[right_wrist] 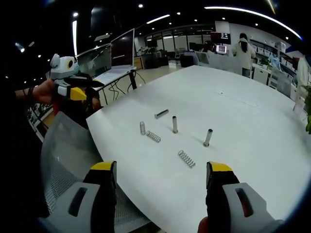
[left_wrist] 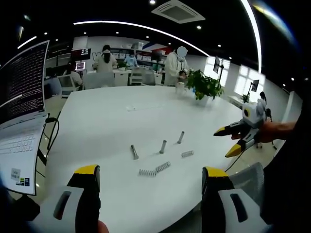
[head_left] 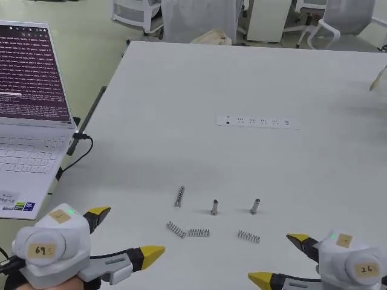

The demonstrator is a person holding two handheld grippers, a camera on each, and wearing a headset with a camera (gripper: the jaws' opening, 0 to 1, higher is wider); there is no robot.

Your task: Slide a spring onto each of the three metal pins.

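**Tools.** The left hand-held gripper (head_left: 126, 232) and the right hand-held gripper (head_left: 279, 260) hover at the near edge of the desk (head_left: 272, 72). Both have their jaws spread wide with nothing between them.

**Parts.** Three springs lie flat in a loose row just ahead of the grippers: the left spring (head_left: 176, 229), the middle spring (head_left: 198, 232) and the right spring (head_left: 248, 237). None is on a pin. Beyond them the middle pin (head_left: 214, 207) and the right pin (head_left: 255, 206) stand upright. The left pin (head_left: 179, 196) appears to lie on its side (the right gripper view shows it flat on the desk).

**Governing relation.** The right spring lies ahead and to the left of the right hand-held gripper, which is the nearer tool. Its long axis runs roughly across the person's front, so a pinch across the coil looks feasible. The left and middle springs lie nearly end to end, nearer the left hand-held gripper. Whether they touch cannot be told.

**Clearance.** The desk around the parts is bare. The power strip (head_left: 257, 122) and the laptop (head_left: 30, 96) are well apart from them. The near edge is the limiting boundary, as a nudged spring could roll toward it.
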